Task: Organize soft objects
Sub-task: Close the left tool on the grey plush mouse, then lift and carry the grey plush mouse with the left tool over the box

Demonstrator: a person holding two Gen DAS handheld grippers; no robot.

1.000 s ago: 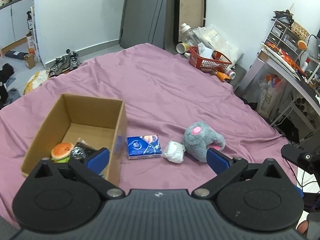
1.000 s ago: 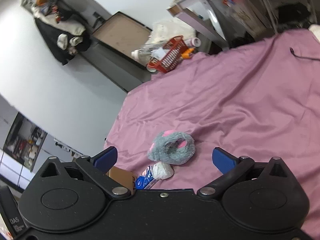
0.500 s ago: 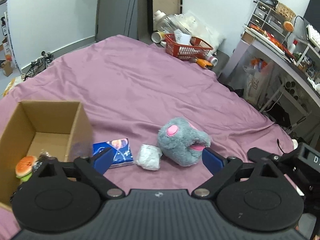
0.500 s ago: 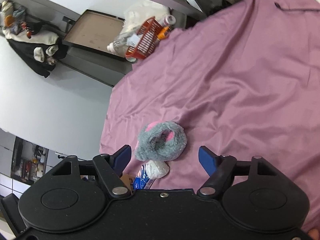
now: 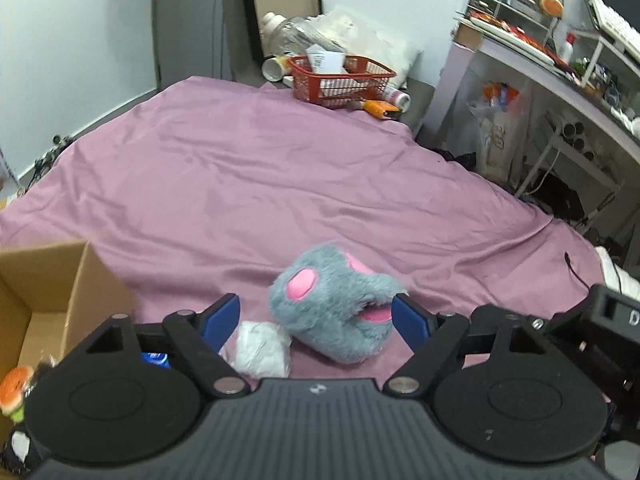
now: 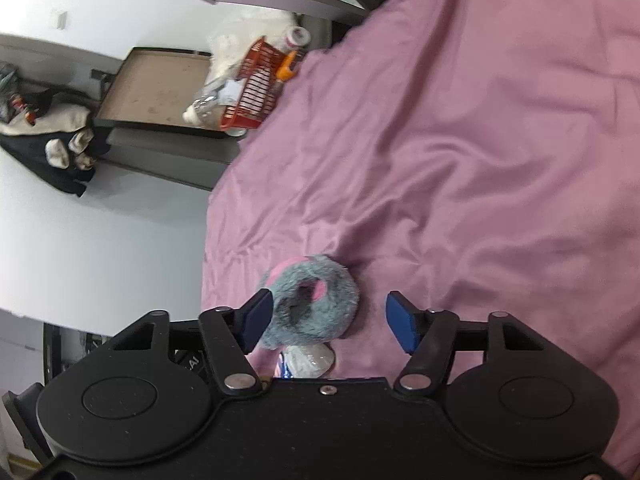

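A grey plush toy with pink patches (image 5: 334,312) lies on the purple bed sheet (image 5: 280,184). My left gripper (image 5: 316,318) is open, its blue pads either side of the plush and a white soft bundle (image 5: 262,348). A blue tissue pack (image 5: 154,359) peeks out left of the bundle. My right gripper (image 6: 330,320) is open and close to the plush (image 6: 316,300), its left pad beside it. The white bundle (image 6: 310,360) lies just below. A cardboard box (image 5: 52,292) at the left holds a burger toy (image 5: 16,384) and a dark item.
A red basket (image 5: 340,80) with bottles and bags stands at the bed's far edge. A cluttered desk (image 5: 560,64) and shelves are on the right. The right gripper's body (image 5: 608,320) shows at the left view's right edge.
Both grippers moved in toward the grey plush, which now lies between their pads. The left view swung right, so the box slid to the left edge.
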